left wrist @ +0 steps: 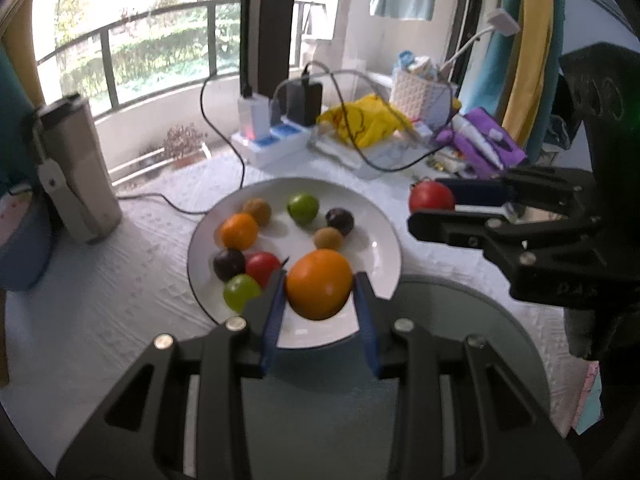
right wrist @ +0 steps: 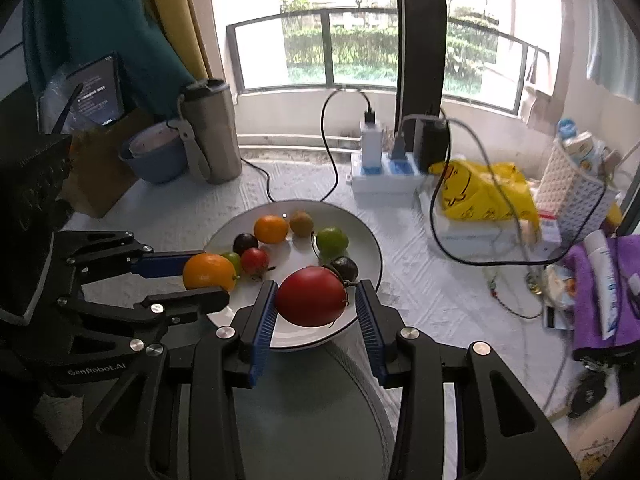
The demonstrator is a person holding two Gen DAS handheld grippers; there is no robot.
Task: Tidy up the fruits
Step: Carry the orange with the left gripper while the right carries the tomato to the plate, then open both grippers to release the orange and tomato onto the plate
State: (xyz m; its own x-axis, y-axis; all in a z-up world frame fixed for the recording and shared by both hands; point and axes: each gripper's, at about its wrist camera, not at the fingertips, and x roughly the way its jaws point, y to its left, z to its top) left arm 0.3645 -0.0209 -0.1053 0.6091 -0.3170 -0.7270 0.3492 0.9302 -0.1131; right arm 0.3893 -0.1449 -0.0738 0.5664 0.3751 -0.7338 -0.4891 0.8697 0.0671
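Observation:
My left gripper [left wrist: 320, 292] is shut on an orange [left wrist: 319, 284], held over the near rim of the white plate [left wrist: 384, 220]. My right gripper [right wrist: 316, 300] is shut on a red tomato [right wrist: 311, 296], also above the plate's [right wrist: 372, 240] near edge. In the left wrist view the right gripper [left wrist: 430, 204] with the tomato [left wrist: 431, 196] shows at the right. In the right wrist view the left gripper [right wrist: 208, 276] with the orange [right wrist: 209, 271] shows at the left. On the plate lie several small fruits: a small orange [left wrist: 239, 231], a green one [left wrist: 303, 208], dark plums, brown ones and a red one.
A grey-green round dish [left wrist: 460, 320] lies under both grippers at the near side. A steel tumbler [right wrist: 210, 132] and blue bowl [right wrist: 154, 156] stand far left. A power strip [right wrist: 384, 176] with black cables, a yellow bag [right wrist: 480, 188], a white basket [right wrist: 572, 188] and purple cloth [right wrist: 600, 300] crowd the right.

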